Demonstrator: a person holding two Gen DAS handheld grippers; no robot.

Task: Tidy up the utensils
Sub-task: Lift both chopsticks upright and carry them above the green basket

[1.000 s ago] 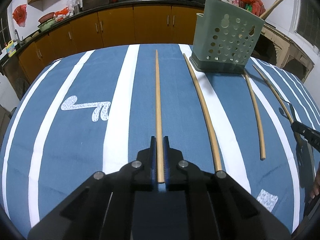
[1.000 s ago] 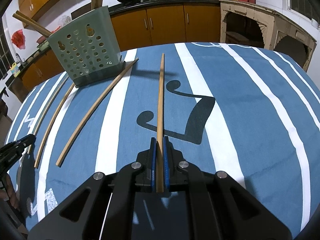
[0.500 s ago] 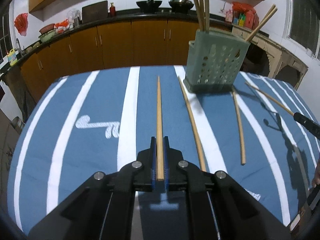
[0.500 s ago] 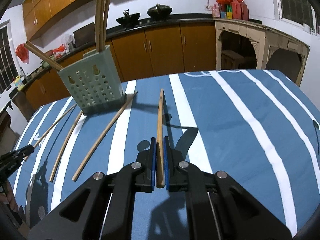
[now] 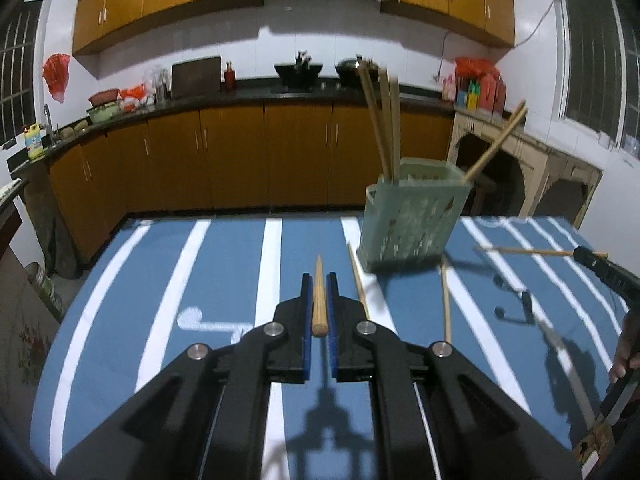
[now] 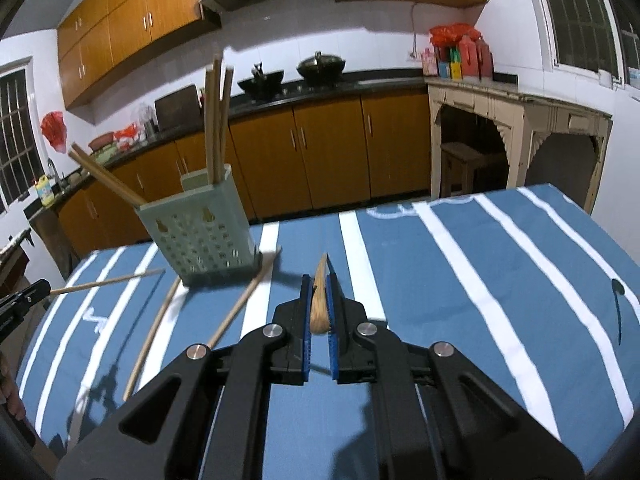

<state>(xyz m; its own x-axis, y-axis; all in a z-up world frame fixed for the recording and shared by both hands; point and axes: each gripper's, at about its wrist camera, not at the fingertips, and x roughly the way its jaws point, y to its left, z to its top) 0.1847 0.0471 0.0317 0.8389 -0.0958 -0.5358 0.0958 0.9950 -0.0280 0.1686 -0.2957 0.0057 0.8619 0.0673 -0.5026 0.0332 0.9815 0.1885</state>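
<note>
Both grippers — left (image 5: 319, 300), right (image 6: 319, 304) — each clamped on chopstick (image 5: 319, 300), now lifted off cloth, foreshortened mid-frame; holder (image 5: 412, 216) upper right — insertion next.

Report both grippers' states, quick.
Left gripper: shut on a chopstick.
Right gripper: shut on a second chopstick.

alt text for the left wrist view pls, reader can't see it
The left gripper holds a wooden chopstick between its blue pads, above a blue-and-white striped tablecloth. Ahead to the right, a green perforated holder holds several chopsticks; two more lie loose beside it. Wooden kitchen cabinets fill the background.
</note>
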